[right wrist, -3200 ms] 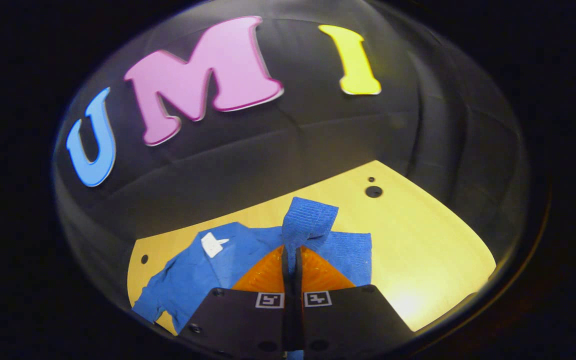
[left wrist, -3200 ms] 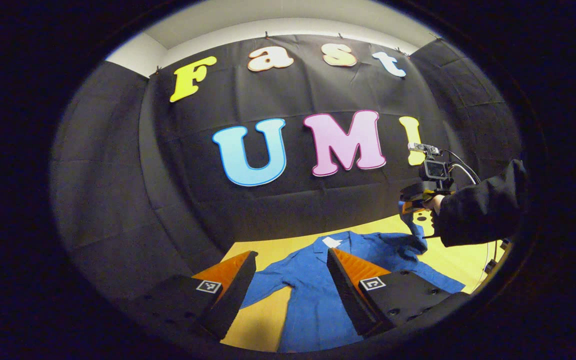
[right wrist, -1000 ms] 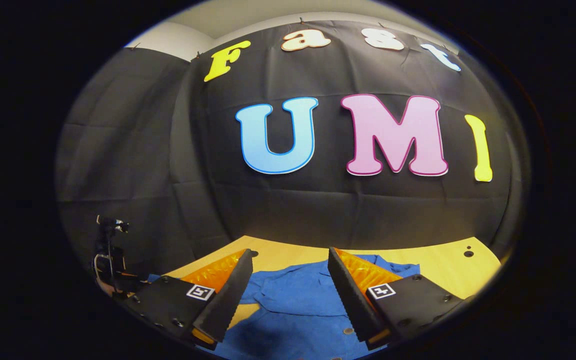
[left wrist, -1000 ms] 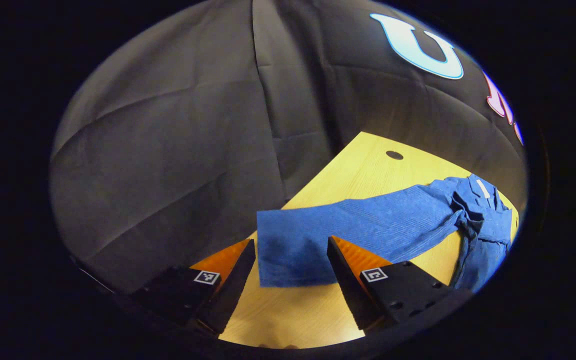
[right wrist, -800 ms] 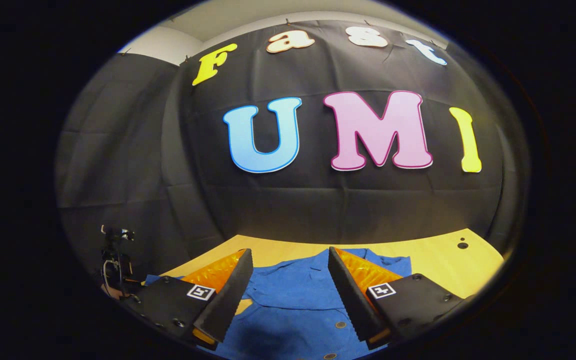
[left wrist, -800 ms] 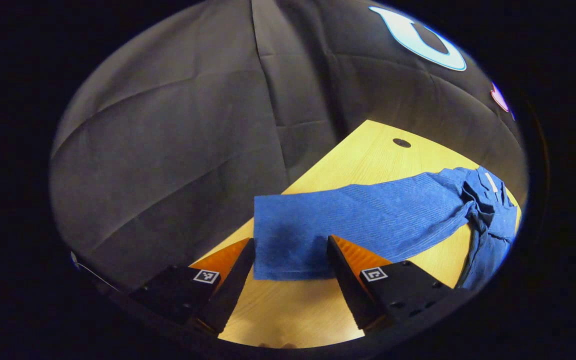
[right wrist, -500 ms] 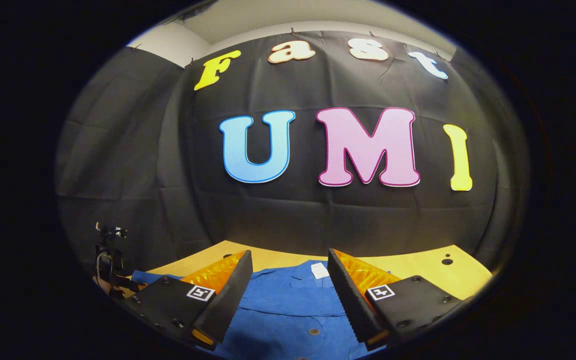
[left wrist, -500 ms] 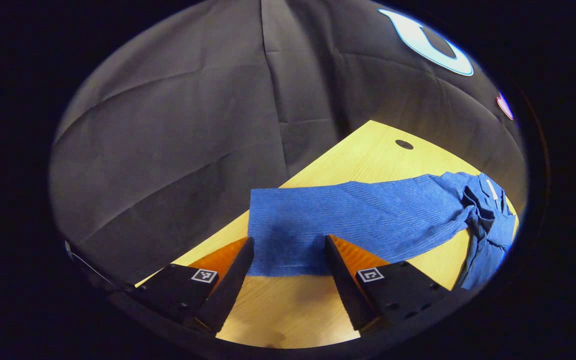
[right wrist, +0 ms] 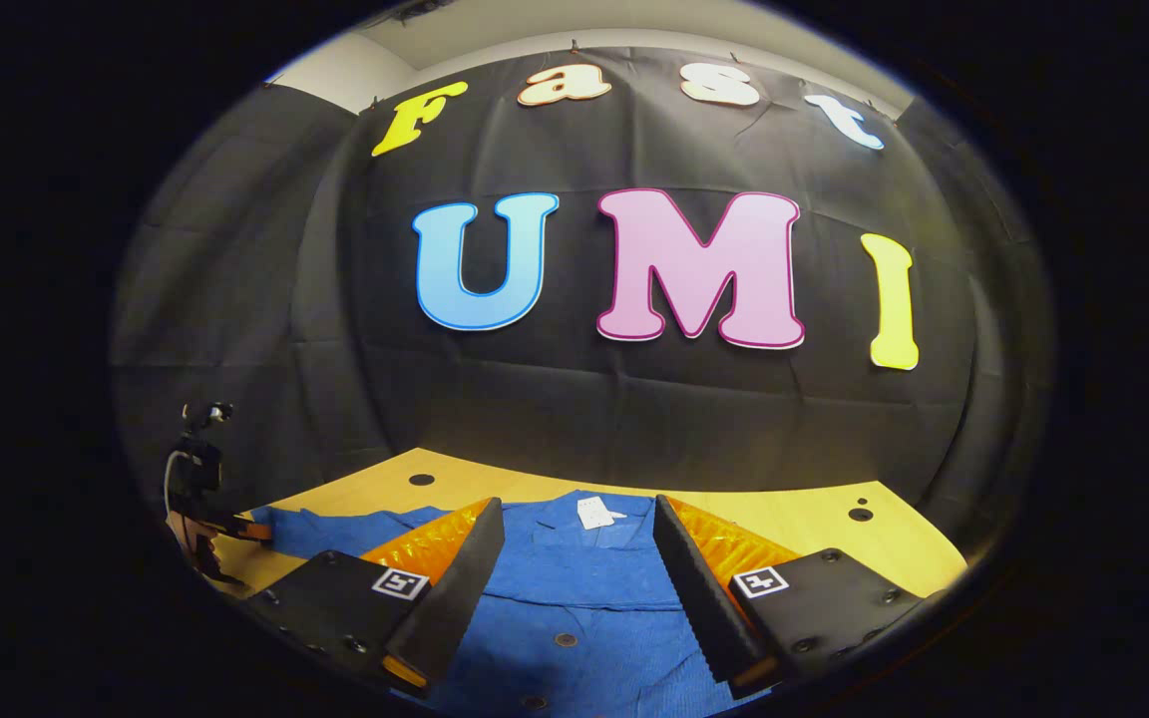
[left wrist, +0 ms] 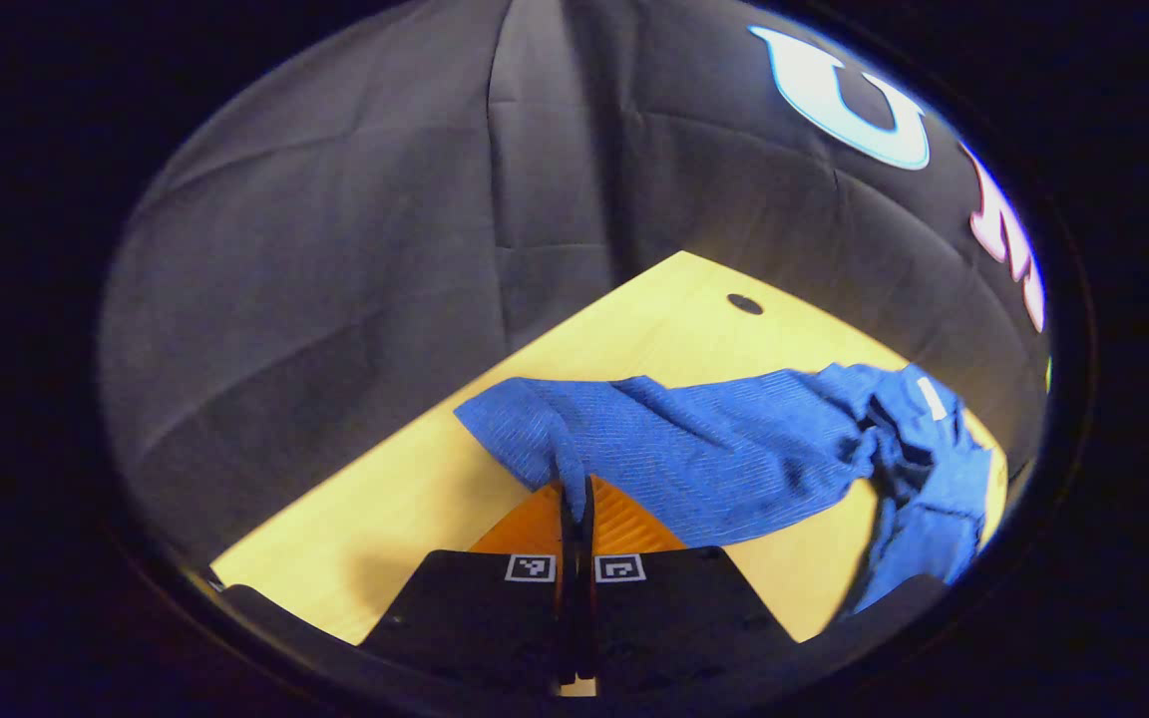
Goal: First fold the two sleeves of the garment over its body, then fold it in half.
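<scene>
- Left gripper view shows our yellow table (left wrist: 415, 479) running from the lower left up to the right, with the blue garment (left wrist: 934, 469) bunched at the right edge of the frame.
- One long sleeve (left wrist: 714, 439) still stretches out from the garment across the middle of the frame, lying on the table and not yet folded over the body.
- We have our left gripper (left wrist: 574, 499) pinched tight on the end of that sleeve at the bottom middle, and the cloth puckers up where the fingers meet.
- Right gripper view shows the front of the garment low in the middle, with its buttons (right wrist: 565, 639) and a small white tag (right wrist: 594, 513) by the collar.
- Our right gripper (right wrist: 574, 568) hangs above the garment with its fingers wide apart and nothing between them.
- We cannot see the other sleeve stretched out anywhere, so we think it may already be folded over, but we cannot tell for sure.
- We think we are at the sleeve step: this sleeve must go over the body, and then we fold the garment in half.
</scene>
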`<state>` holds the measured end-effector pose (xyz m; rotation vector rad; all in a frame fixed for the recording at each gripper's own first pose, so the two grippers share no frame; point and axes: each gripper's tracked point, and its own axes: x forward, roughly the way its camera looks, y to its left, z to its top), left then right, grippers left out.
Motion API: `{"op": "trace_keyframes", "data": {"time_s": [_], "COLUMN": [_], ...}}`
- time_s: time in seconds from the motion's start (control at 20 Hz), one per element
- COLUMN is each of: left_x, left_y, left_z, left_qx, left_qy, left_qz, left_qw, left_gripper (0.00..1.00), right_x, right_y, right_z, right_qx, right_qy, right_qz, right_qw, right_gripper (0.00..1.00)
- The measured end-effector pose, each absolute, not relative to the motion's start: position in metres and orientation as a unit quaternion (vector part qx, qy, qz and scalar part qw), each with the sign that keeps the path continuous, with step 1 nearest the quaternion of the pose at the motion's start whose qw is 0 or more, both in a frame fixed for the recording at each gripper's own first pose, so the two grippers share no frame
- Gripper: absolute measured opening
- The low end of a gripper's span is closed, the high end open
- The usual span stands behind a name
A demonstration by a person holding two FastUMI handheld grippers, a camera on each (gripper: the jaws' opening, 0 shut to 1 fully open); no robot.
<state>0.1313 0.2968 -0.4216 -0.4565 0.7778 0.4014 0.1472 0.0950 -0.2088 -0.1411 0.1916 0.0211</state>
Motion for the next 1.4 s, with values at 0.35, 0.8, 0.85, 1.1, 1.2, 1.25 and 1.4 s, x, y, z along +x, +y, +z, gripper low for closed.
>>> {"op": "trace_keyframes", "data": {"time_s": [0.35,0.8,0.85,1.1,1.2,1.25,1.4], "left_x": [0.160,0.274,0.280,0.299,0.299,0.301,0.303], "left_y": [0.283,0.142,0.116,-0.031,-0.086,-0.111,-0.174], "left_z": [-0.370,-0.246,-0.233,-0.227,-0.234,-0.238,-0.263], "left_qx": [-0.227,-0.232,-0.229,-0.206,-0.196,-0.189,-0.171], "left_qy": [0.319,0.212,0.210,0.233,0.248,0.254,0.288], "left_qz": [0.188,0.038,0.014,-0.109,-0.146,-0.163,-0.199], "left_qw": [0.901,0.948,0.951,0.944,0.937,0.935,0.921], "left_gripper": [0.00,0.00,0.00,0.00,0.00,0.00,0.00], "right_x": [0.145,0.129,0.126,0.107,0.097,0.093,0.080], "right_y": [0.042,-0.034,-0.048,-0.108,-0.129,-0.137,-0.165], "right_z": [-0.236,-0.231,-0.228,-0.223,-0.215,-0.210,-0.211], "right_qx": [-0.082,-0.103,-0.101,-0.082,-0.096,-0.100,-0.092], "right_qy": [0.128,0.129,0.128,0.134,0.128,0.124,0.132], "right_qz": [-0.033,-0.097,-0.110,-0.165,-0.183,-0.189,-0.209], "right_qw": [0.988,0.981,0.981,0.974,0.970,0.969,0.965], "right_gripper": [0.95,0.96,0.97,0.97,0.97,0.97,0.97]}}
